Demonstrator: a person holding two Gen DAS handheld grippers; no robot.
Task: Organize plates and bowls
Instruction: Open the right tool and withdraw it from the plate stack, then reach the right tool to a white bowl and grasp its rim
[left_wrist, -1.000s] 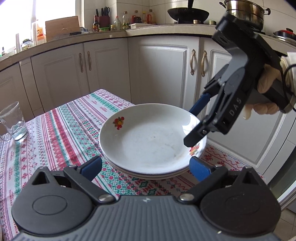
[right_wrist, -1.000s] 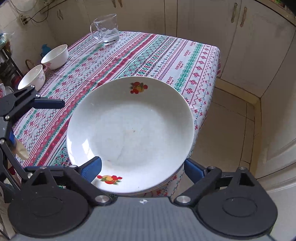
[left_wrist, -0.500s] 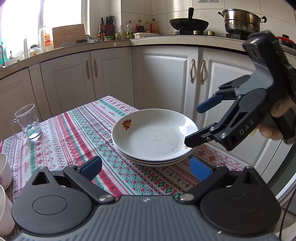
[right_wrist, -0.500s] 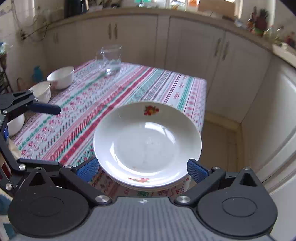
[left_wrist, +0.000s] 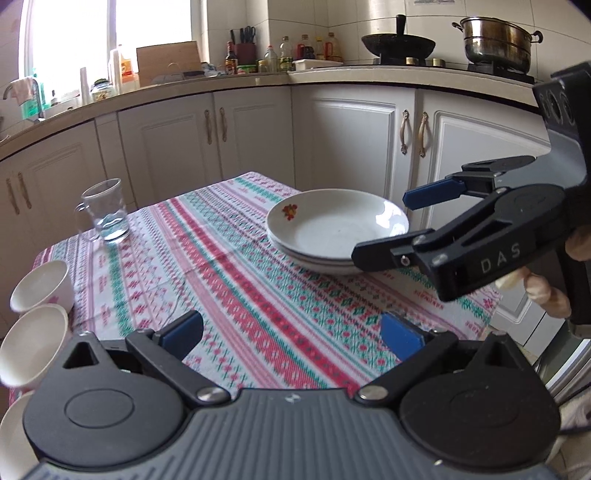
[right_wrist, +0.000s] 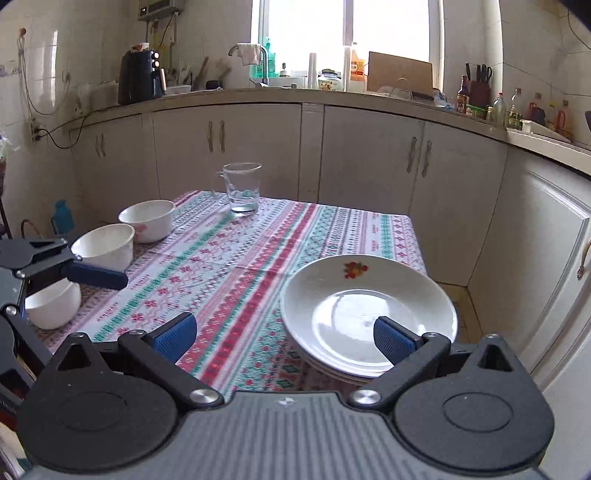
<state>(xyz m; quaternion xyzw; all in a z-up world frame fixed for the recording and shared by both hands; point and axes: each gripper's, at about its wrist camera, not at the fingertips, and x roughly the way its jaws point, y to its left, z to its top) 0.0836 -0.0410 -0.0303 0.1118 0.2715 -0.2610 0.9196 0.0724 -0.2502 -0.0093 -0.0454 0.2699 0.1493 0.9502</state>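
Your left gripper is spread wide w/ nothing between the pads, held above the tablecloth near its near edge. Your right gripper is also spread wide and empty; in the left view it sits at 3 o'clock, its lower finger across the front rim of the plates, though contact can't be confirmed. In the right view its right pad overlaps the top plate's near side. The plates are stacked, at least three rims visible, white w/ a fruit print on the top one, resting on the table's corner on the cabinet side, about 1 o'clock in the left view and 2 o'clock in the right view. Three white bowls stand separate, unstacked, along the opposite table edge at 9–10 o'clock in the right view, close together; the nearest is partly hidden behind your left gripper. A glass mug w/ a little water stands upright at the far edge, 12 o'clock in the right view, well apart from the plates.
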